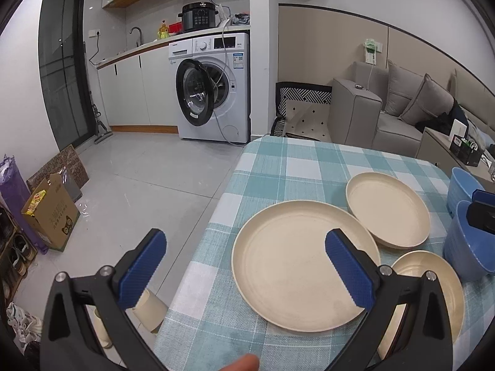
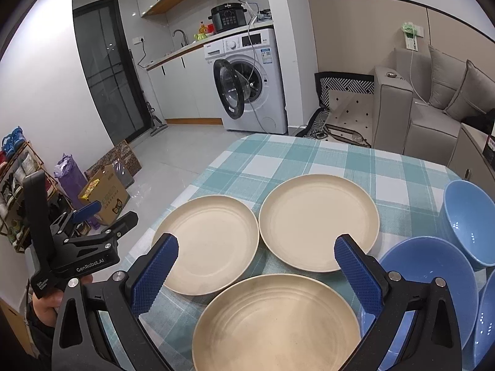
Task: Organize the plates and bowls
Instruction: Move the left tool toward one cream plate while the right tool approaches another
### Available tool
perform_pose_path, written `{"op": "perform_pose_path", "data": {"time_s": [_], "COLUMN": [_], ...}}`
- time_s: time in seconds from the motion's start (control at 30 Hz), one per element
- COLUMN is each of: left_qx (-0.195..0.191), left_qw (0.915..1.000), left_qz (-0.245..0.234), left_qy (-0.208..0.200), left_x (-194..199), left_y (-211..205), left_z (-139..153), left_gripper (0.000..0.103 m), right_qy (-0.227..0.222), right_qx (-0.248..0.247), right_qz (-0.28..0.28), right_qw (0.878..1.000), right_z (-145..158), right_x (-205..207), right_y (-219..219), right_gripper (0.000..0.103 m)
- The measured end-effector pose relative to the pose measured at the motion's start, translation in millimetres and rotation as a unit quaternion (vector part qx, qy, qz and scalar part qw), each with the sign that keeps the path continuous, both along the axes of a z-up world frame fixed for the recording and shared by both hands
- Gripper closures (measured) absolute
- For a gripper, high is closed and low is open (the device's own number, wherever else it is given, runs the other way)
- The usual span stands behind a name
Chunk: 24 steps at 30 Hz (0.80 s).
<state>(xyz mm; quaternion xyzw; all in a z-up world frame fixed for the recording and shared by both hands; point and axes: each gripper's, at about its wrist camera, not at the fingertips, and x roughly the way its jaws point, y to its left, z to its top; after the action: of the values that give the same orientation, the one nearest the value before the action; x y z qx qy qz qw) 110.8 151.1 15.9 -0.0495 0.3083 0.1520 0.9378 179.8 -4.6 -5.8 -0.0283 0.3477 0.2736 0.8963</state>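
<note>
Three cream plates lie on the checked tablecloth: a left one [image 2: 210, 244], a far one [image 2: 318, 219] and a near one [image 2: 275, 321]. In the left wrist view they show as the near-left plate [image 1: 297, 266], the far plate [image 1: 386, 210] and the right plate [image 1: 433, 287]. Three blue bowls sit at the right: [image 2: 430, 284], [image 2: 470, 219], [image 2: 485, 324]. My left gripper [image 1: 244, 266] is open, hovering at the table's left edge beside the left plate. My right gripper [image 2: 256, 266] is open above the near plate.
The table [image 2: 278, 154] has a teal checked cloth; its left edge drops to the tiled floor. A cardboard box [image 1: 49, 213] and a shoe rack [image 2: 18, 185] stand on the left. A washing machine [image 1: 213, 86] and a sofa [image 1: 402, 108] are beyond.
</note>
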Motion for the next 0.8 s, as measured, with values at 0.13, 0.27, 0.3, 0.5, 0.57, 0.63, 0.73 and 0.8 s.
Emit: {"op": "perform_pose_path", "data": {"time_s": [0.13,0.27,0.3,0.5,0.57,0.63,0.73,0.8], "left_qx": [0.001,-0.014,-0.017,-0.018,-0.022,-0.023,-0.016,-0.024], "left_qw": [0.9998,0.9996,0.9995,0.999,0.9986,0.9984,0.9983,0.9978], "left_qz": [0.001,0.0,-0.001,-0.005,-0.006,-0.006,-0.008,-0.009], "left_qy": [0.017,0.025,0.026,0.041,0.047,0.051,0.055,0.061], "left_x": [6,11,13,20,22,24,26,28], "left_y": [4,11,13,14,16,16,16,18], "left_z": [-9,-18,-20,-32,-36,-40,-43,-47], "left_gripper": [0.0,0.0,0.0,0.0,0.0,0.0,0.0,0.0], "right_qy": [0.018,0.038,0.042,0.064,0.071,0.075,0.087,0.091], "right_qx": [-0.005,-0.006,-0.006,-0.007,-0.008,-0.008,-0.01,-0.013], "right_qz": [0.0,0.001,0.001,0.009,0.012,0.017,0.022,0.025], "right_qw": [1.0,0.999,0.999,0.998,0.997,0.997,0.996,0.995], "right_z": [-13,-27,-30,-46,-50,-54,-61,-66], "right_x": [12,24,27,41,45,47,51,52], "right_y": [9,17,19,32,35,39,45,49], "right_gripper": [0.0,0.0,0.0,0.0,0.0,0.0,0.0,0.0]}}
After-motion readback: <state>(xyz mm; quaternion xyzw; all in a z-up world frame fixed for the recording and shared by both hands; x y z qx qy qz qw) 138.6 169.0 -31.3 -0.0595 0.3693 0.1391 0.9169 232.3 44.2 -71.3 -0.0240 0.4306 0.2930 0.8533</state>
